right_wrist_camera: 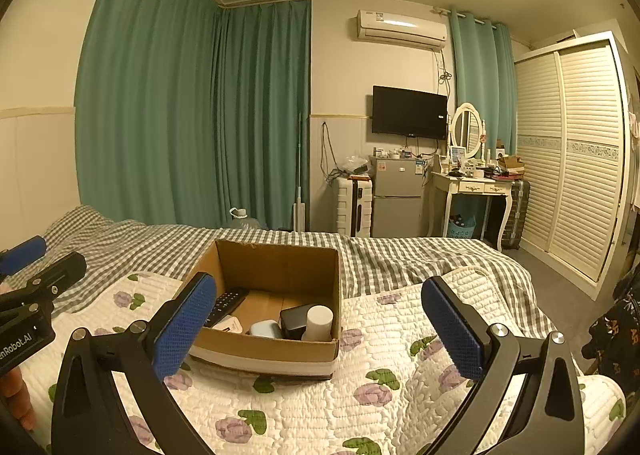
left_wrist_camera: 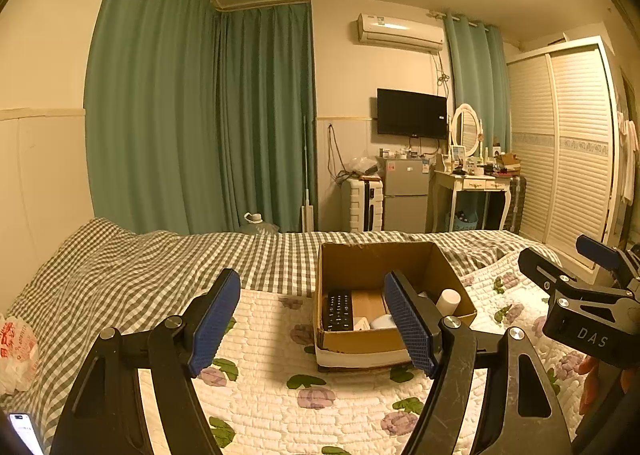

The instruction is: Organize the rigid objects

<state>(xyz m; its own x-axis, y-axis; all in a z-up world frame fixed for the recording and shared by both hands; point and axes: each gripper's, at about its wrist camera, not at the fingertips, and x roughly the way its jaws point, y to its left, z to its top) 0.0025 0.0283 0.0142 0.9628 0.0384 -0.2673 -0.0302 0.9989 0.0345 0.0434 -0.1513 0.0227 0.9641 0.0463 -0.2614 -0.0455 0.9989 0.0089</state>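
Two hand-held grippers hover above a bed [right_wrist_camera: 400,255] spread with a grey-and-white checked sheet and, nearer the cameras, a white quilt [right_wrist_camera: 380,335] printed with purple flowers. The left hand-held gripper [left_wrist_camera: 316,323] has its blue-padded fingers [left_wrist_camera: 214,321] set well apart with nothing between them; in its own view the right finger overlaps the box. The right hand-held gripper [right_wrist_camera: 320,331] likewise has its jaws spread wide and empty, its left pad [right_wrist_camera: 184,325] in front of the box's near left corner. An open cardboard box [right_wrist_camera: 276,263] rests on the quilt, at the border with the checked sheet. Inside the box lie a black remote control [right_wrist_camera: 226,303] along the left wall, a small white packet [right_wrist_camera: 230,325] just beside it, a pale blue rounded case [right_wrist_camera: 264,328], a black rectangular case [right_wrist_camera: 294,317] and an upright white cylinder [right_wrist_camera: 319,321] at the right front corner. A white plastic bag with red print [left_wrist_camera: 18,351] lies on the sheet at far left, and a lit phone screen [left_wrist_camera: 24,431] shows at the lower left edge. In the background stand green curtains [right_wrist_camera: 180,115], a wall television [right_wrist_camera: 409,111], a small fridge [right_wrist_camera: 396,195] and a dressing desk [right_wrist_camera: 472,185] with an oval mirror.
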